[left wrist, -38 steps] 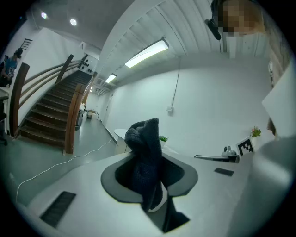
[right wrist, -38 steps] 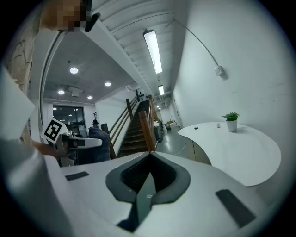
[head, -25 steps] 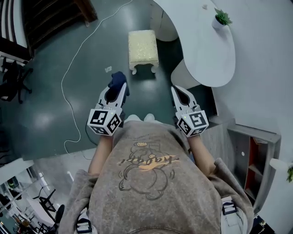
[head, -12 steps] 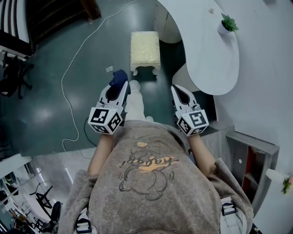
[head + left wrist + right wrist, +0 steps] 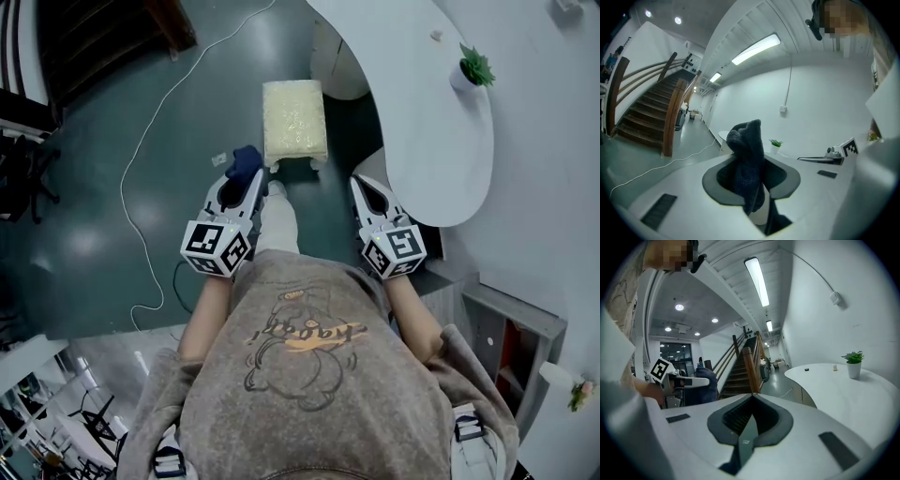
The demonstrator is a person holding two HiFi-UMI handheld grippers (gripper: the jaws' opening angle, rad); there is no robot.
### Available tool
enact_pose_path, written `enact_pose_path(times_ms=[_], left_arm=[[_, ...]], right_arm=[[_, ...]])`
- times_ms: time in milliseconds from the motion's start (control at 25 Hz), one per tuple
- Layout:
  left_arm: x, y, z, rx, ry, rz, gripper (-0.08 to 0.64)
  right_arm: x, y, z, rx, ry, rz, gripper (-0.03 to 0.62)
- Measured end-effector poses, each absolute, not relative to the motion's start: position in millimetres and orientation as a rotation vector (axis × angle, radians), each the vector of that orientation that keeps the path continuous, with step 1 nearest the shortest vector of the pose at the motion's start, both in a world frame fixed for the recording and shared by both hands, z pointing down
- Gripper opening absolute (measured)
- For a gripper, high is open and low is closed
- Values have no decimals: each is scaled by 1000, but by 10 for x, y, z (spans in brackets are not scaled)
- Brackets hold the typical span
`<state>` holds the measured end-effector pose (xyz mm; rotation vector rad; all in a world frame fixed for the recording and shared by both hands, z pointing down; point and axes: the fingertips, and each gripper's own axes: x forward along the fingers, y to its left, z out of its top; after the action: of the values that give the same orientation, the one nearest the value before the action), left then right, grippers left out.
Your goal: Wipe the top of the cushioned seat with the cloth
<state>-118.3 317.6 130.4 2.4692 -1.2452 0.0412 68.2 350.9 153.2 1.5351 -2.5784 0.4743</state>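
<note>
Teal floor (image 5: 112, 187) with cushioned seat (image 5: 294, 122) ahead; cloth (image 5: 242, 161) pinched in left tongs (image 5: 251, 180), right tongs (image 5: 362, 185) pressed together, empty.

a bunched dark blue cloth (image 5: 746, 164) is clamped in the left gripper (image 5: 242, 180). the cream cushioned seat (image 5: 293, 123) is seen upright, apart from it.
</note>
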Motion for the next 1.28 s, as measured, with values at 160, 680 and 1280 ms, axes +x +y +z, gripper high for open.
enact_pose_path(times_ms=[160, 680, 1280], left_arm=[[-1226, 2695, 1323, 2469, -1211, 66, 100], [-1322, 1368, 1356, 2485, -1087, 111, 100], [-1059, 711, 1384, 2478, -1075, 144, 100]], right_arm=[[610, 3020, 1522, 1555, -2554, 494, 2], [493, 1704, 1513, 1667, -2469, 528, 2], [855, 1058, 1558, 1703, -2443, 558, 2]])
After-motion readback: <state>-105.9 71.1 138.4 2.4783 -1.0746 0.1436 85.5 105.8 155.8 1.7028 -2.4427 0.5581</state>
